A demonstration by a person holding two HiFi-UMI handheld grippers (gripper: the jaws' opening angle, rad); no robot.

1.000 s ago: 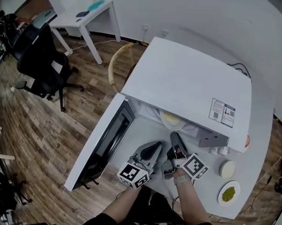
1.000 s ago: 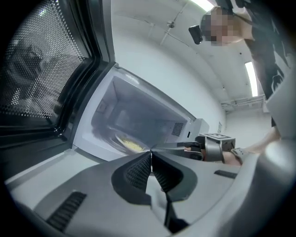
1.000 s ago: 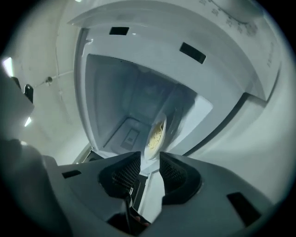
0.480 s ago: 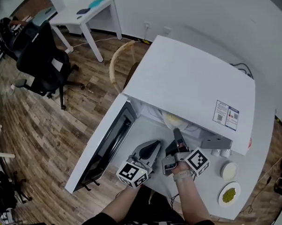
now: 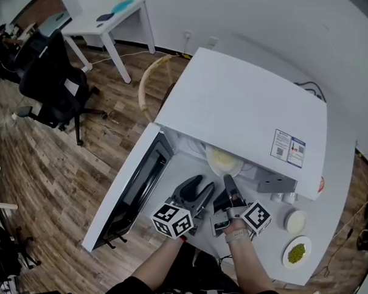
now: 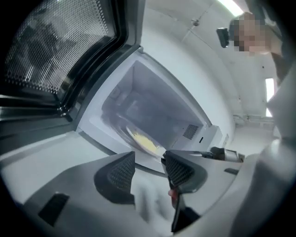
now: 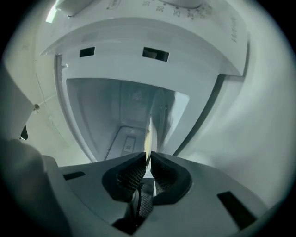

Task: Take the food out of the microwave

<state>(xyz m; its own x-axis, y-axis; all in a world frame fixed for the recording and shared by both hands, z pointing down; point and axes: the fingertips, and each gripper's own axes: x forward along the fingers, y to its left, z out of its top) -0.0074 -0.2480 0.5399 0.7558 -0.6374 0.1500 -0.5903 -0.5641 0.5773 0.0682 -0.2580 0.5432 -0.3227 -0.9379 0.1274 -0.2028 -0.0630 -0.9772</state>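
**Right clamped, left spread**

The right gripper (image 7: 148,166) pinches the rim of the plate of yellow food (image 5: 220,159), which sits at the mouth of the open microwave (image 5: 247,103). The left gripper (image 6: 149,170), whose jaws have just been opening, holds nothing.

Left gripper (image 5: 201,185), at 6 o'clock in the head view, points toward 1 o'clock. Its jaws have just been opening and stand apart with nothing gripped. Right gripper (image 5: 229,180), at its 3 o'clock, is clamped on the plate (image 5: 223,158) rim.

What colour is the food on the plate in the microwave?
Pale yellow food on a white plate; clearest in the head view.
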